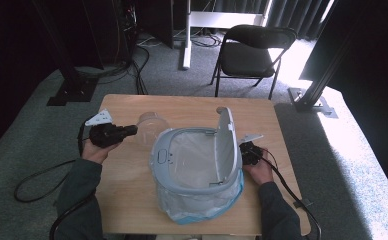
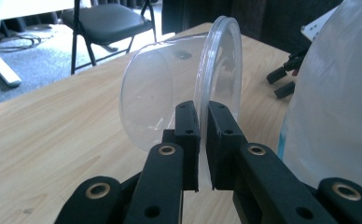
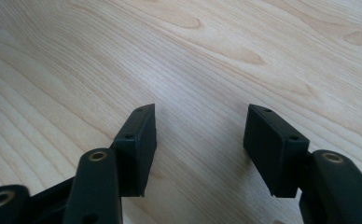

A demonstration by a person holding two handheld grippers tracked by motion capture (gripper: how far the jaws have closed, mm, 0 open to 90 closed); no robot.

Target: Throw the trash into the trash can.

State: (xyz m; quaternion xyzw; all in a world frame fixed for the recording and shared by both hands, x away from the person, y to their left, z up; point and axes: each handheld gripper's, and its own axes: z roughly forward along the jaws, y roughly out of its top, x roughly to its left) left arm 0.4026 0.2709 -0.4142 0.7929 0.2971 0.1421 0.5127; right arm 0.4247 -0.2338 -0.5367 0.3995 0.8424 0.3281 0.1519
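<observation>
A clear plastic cup (image 1: pixel 151 122) lies tipped on its side just above the table, left of the bin. My left gripper (image 1: pixel 133 130) is shut on its rim; in the left gripper view the jaws (image 2: pixel 203 116) pinch the cup (image 2: pixel 156 88) wall between the pads. A pale blue-grey bin (image 1: pixel 164 145) stands mid-table, lined with a clear bag (image 1: pixel 202 212), its lid (image 1: pixel 227 142) standing upright on the right side. My right gripper (image 1: pixel 245 150) sits just right of the lid. Its jaws (image 3: pixel 200 126) stand open over bare wood with nothing between them.
The wooden table (image 1: pixel 132 200) has free room in front of and behind the bin. A black folding chair (image 1: pixel 252 50) stands beyond the far edge. Cables trail from both grippers off the near edge. The bag (image 2: pixel 337 107) bulges close beside the cup.
</observation>
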